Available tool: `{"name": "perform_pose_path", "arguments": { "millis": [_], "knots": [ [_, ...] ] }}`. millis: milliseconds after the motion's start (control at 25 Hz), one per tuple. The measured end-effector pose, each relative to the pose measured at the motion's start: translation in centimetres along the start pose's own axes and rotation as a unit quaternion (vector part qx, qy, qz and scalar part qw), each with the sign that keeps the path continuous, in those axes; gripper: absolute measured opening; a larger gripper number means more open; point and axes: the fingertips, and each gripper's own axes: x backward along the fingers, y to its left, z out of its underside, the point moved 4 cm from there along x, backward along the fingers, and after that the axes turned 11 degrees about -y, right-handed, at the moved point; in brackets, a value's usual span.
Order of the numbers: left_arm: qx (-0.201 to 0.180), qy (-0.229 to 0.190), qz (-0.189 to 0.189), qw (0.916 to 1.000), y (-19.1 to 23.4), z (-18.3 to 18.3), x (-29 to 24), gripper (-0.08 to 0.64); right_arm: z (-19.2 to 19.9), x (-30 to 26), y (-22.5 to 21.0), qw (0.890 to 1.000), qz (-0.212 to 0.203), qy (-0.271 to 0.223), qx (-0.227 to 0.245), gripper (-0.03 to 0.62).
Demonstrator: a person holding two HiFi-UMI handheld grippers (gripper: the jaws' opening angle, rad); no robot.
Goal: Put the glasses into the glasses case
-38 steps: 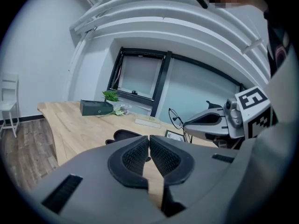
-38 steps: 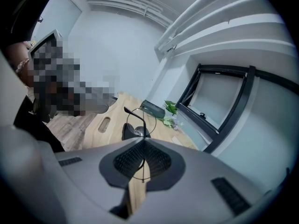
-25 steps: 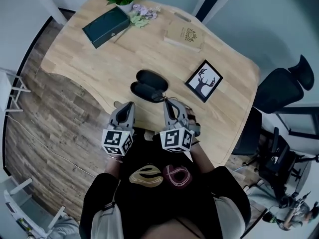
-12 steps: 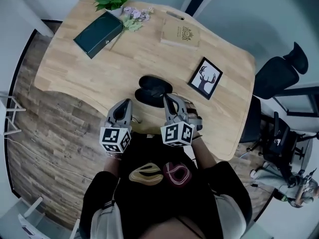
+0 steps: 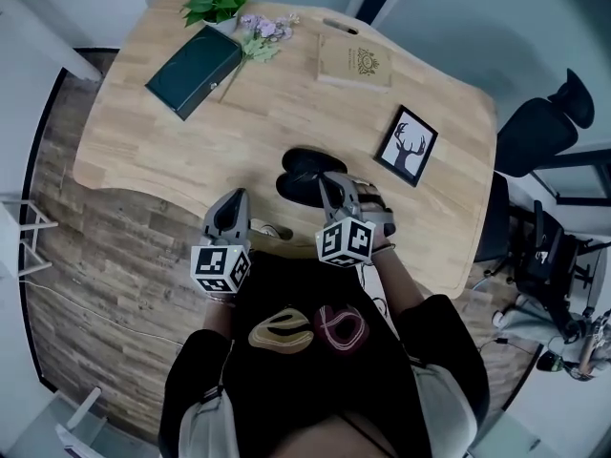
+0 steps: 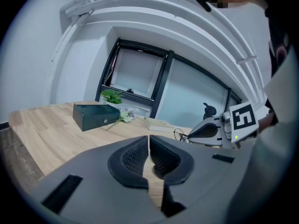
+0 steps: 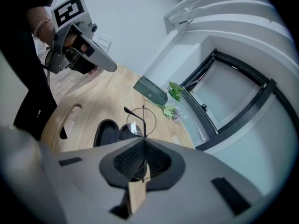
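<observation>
**Glasses in my right tool, case open on the desk**

No writing I can read. The tan book [image 5: 355, 62] at the upper middle of the head view carries a dark round emblem with lines of print too small to make out. The green box [image 5: 194, 57] at the upper left has a small pale mark on its side, also unreadable. Each tool's cube shows only black-and-white square markers. The framed picture [image 5: 409, 146], right of centre, shows a stag's head.

The case [image 5: 307, 172] lies open in the middle of the desk [image 5: 191, 132], both dark halves facing up. The green box is closed.

My right tool [image 7: 141, 146] is clamped on the thin wire frame of the glasses [image 7: 142, 120], held upright just short of the case. My left tool [image 6: 148, 148] is closed to a slit on nothing, at the desk's near edge, lower left of the case.
</observation>
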Motion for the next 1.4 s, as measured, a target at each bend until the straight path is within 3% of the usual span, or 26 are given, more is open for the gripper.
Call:
{"name": "perform_pose_path", "arguments": {
  "millis": [440, 1400],
  "knots": [
    [-0.004, -0.005, -0.023, 0.9997, 3.4, -0.9, 0.2, 0.025, 1.0, -4.0, 0.9, 0.998, -0.033, 0.037, 0.029, 0.012],
    [-0.022, 0.009, -0.037, 0.9990, 4.4, -1.1, 0.8, 0.025, 4.1, -7.6, 2.8, 0.993, -0.075, 0.081, 0.047, 0.012]
  ]
}}
